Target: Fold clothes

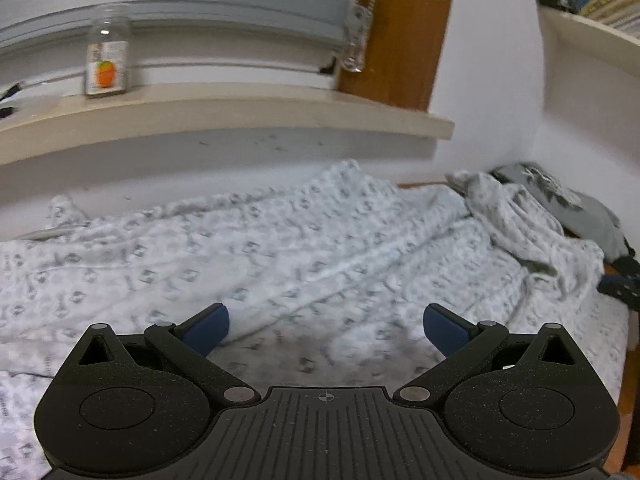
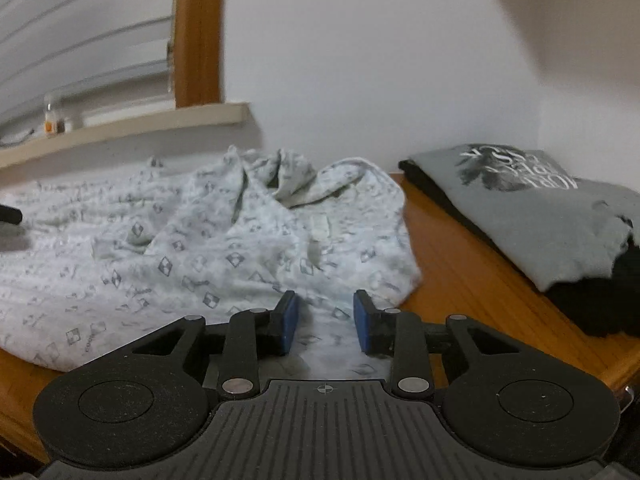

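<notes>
Left gripper (image 1: 326, 328): jaws wide apart, nothing between them, poised over the white patterned garment (image 1: 280, 256). Garment lies spread but rumpled across the wooden table (image 2: 460, 272), bunched at the far right.

Right gripper (image 2: 326, 320): jaws partly apart, straddling the garment's near right edge; cloth lies between the pads, not visibly pinched.

Far right: folded grey printed shirt (image 2: 540, 208) on dark clothes, apart from the garment.

Step, by my reading: between grasps, early in folding. Next move calls for each gripper closing on an edge or corner, then flattening the bunched end.
</notes>
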A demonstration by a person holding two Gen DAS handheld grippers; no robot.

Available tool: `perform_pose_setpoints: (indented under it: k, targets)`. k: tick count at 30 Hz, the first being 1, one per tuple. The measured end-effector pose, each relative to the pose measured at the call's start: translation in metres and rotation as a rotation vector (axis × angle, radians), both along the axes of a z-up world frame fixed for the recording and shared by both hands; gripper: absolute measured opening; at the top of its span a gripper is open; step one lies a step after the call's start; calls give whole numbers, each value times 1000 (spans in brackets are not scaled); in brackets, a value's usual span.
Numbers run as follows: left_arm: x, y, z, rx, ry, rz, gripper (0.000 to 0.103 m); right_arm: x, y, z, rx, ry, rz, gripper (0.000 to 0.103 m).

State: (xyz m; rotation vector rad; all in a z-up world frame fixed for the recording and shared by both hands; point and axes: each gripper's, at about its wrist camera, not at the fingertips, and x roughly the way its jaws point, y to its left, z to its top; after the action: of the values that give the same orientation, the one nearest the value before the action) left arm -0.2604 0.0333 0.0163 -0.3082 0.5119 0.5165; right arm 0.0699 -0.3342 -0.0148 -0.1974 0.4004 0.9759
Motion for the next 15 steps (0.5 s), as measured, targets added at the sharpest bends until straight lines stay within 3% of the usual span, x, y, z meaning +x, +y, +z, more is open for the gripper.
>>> perform_pose_setpoints:
  k: [6,9,12,15]
  targets:
    - [-24,12,2,9,13,75,103,-2,5,3,6,-21,-4,35]
    - [-34,6,3,69,22,86,103,-6,4,11,57,-26,-16,42]
    - [-44,0,5,132,31,95,103,-8,18,19,117,46,44,43]
    - [-50,-1,5,134,27,113,103,-13,38,25,109,81,99,43]
